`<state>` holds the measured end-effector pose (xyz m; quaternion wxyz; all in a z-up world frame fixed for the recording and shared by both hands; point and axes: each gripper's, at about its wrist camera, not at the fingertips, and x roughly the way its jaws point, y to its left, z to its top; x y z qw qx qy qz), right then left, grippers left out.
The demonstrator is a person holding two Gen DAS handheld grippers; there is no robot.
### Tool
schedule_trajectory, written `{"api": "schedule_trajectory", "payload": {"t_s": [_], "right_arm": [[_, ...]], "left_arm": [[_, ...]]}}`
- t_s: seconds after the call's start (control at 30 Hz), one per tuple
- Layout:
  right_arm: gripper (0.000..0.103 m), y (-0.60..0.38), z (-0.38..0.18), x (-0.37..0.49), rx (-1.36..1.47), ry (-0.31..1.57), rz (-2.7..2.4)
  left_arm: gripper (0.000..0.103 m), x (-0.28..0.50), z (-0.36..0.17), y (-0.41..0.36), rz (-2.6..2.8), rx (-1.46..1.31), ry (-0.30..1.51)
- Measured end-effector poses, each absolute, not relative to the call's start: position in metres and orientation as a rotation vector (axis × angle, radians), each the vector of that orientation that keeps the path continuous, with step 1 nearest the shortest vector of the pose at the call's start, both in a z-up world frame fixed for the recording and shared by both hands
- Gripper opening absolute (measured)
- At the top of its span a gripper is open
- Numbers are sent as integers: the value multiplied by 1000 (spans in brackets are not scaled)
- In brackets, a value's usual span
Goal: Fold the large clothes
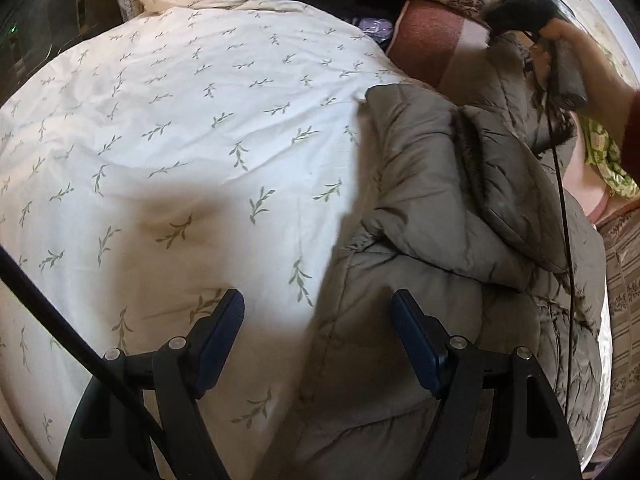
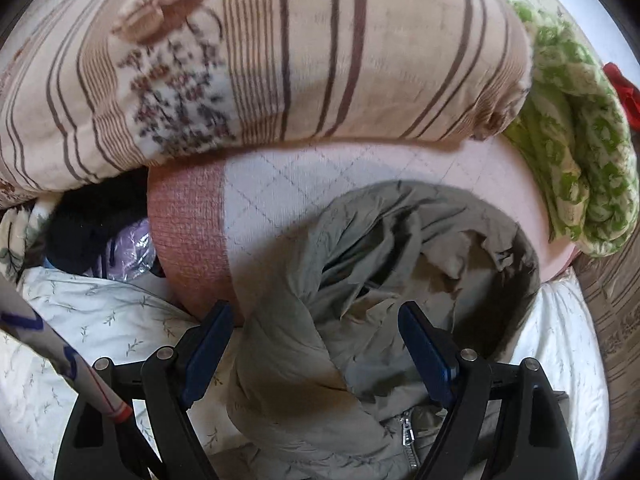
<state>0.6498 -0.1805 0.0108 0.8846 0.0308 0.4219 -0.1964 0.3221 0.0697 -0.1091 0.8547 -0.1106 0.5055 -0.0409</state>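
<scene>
Your grey padded jacket (image 1: 420, 208) runs off the bottom edge of the left wrist view, so you cannot see its hem. In the right wrist view its zipper (image 2: 408, 436) is cut off at the bottom, and the striped blanket (image 2: 280, 60) is smeared with blur. The dark bundle (image 2: 96, 220) under that blanket is too shadowed to identify.

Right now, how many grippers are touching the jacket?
0 for certain. The left gripper is open above the grey jacket edge; the right gripper is open over its collar end. Contact beneath the fingers may be hidden.
</scene>
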Motion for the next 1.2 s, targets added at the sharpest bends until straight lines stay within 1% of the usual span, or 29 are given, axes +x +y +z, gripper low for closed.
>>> {"api": "schedule_trajectory", "payload": {"t_s": [0.03,0.07,0.17,0.23,0.37,0.47,0.6,0.7,0.83,0.9,0.97,1.07,1.2], "right_arm": [[63,-181,9,649,68,888,-389],[42,-181,9,648,69,895,-378],[20,-178,17,632,51,884,-380],[14,-175,26,617,44,875,-370],[11,-168,45,579,55,857,-337],[10,-158,62,533,65,845,-289],[10,-146,77,450,76,830,-205],[10,-141,73,382,84,825,-168],[9,-134,36,311,128,861,-130],[9,-134,13,302,166,891,-121],[9,-139,-17,305,246,931,-129],[9,-141,-54,324,280,960,-144],[11,-142,-83,347,308,981,-161]], "left_arm": [[75,322,-109,70,-83,-233,1062],[75,322,-108,70,-82,-230,1059],[75,322,-104,69,-82,-217,1052],[75,320,-101,69,-89,-214,1047],[75,317,-93,72,-92,-220,1027],[75,313,-87,78,-92,-235,1011],[75,311,-83,87,-85,-261,1000],[75,311,-82,94,-73,-278,993],[75,311,-81,98,-53,-282,984],[75,311,-81,98,-43,-270,978],[75,311,-82,97,-28,-252,973],[75,311,-82,97,-14,-236,971],[75,310,-78,99,-19,-242,957]]}}
